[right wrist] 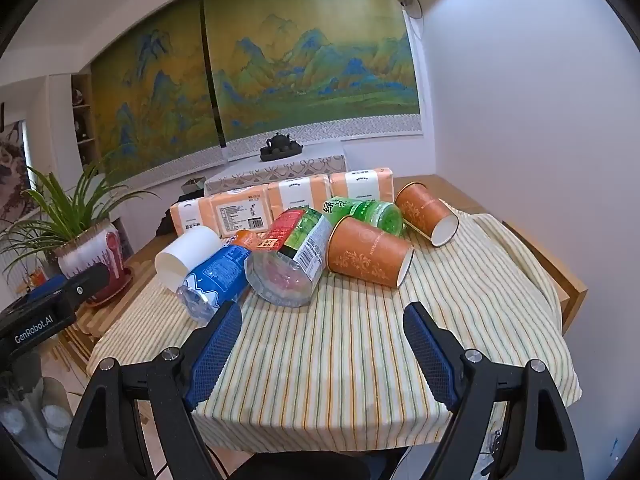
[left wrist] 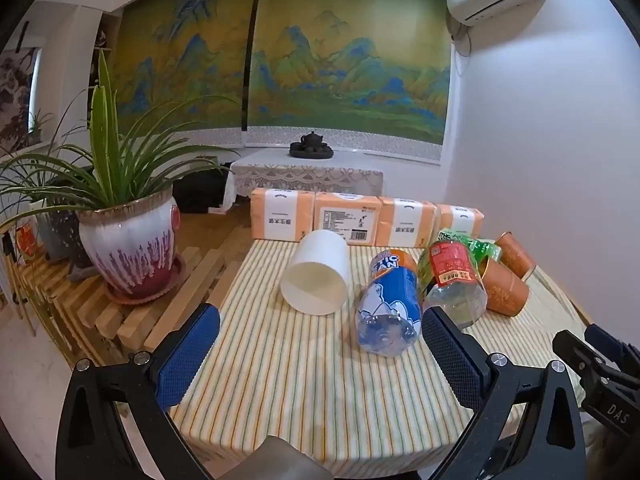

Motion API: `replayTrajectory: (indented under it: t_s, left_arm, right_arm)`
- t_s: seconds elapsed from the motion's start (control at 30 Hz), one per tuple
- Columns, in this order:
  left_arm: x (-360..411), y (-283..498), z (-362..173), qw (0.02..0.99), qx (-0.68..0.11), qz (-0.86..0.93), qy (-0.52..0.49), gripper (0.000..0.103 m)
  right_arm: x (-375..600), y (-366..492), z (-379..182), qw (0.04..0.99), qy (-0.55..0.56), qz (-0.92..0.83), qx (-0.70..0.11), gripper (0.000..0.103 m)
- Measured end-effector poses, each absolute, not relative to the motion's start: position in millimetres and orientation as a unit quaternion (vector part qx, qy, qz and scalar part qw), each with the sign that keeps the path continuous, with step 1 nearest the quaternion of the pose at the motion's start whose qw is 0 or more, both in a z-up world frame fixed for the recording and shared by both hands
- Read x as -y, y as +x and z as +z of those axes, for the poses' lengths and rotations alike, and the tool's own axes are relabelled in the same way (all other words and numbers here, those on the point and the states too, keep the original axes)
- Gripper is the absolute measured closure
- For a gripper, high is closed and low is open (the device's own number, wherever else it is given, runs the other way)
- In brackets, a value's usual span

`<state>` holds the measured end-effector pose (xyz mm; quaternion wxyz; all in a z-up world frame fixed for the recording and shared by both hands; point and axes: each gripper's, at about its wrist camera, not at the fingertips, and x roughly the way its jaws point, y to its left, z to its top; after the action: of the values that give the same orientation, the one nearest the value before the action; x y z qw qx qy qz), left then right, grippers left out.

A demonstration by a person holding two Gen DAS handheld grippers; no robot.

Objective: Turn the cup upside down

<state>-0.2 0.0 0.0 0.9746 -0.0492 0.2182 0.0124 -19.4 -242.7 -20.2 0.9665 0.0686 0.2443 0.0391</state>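
A white paper cup [left wrist: 316,274] lies on its side on the striped tablecloth [left wrist: 300,380], mouth toward me; it also shows in the right wrist view [right wrist: 186,254]. Two orange paper cups lie on their sides at the right: a near one [right wrist: 370,252] and a far one [right wrist: 426,212]; in the left wrist view they are the near cup [left wrist: 506,286] and the far cup [left wrist: 516,254]. My left gripper [left wrist: 320,356] is open and empty, short of the white cup. My right gripper [right wrist: 322,356] is open and empty, short of the near orange cup.
Plastic bottles lie on the cloth between the cups: blue-labelled [left wrist: 390,300], red-labelled [left wrist: 454,280], green [right wrist: 366,210]. Orange tissue packs [left wrist: 348,222] line the table's far edge. A potted plant [left wrist: 128,248] stands on a slatted bench at the left. A white wall is at the right.
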Motion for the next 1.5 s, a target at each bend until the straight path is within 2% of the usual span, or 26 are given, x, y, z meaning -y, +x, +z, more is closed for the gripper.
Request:
replayTrajectory:
  t_s: [0.4, 1.5]
  left_arm:
    - [6.6, 6.9, -4.7, 0.972, -0.234, 0.006, -0.022, 0.001]
    - [3.8, 5.5, -0.6, 0.974, -0.223, 0.012, -0.026, 0.001]
  right_arm:
    - [238.7, -20.4, -18.7, 0.968, 0.061, 0.032, -0.240, 0.023]
    - [244.7, -18.7, -25.5, 0.967, 0.067, 0.036, -0.244, 0.023]
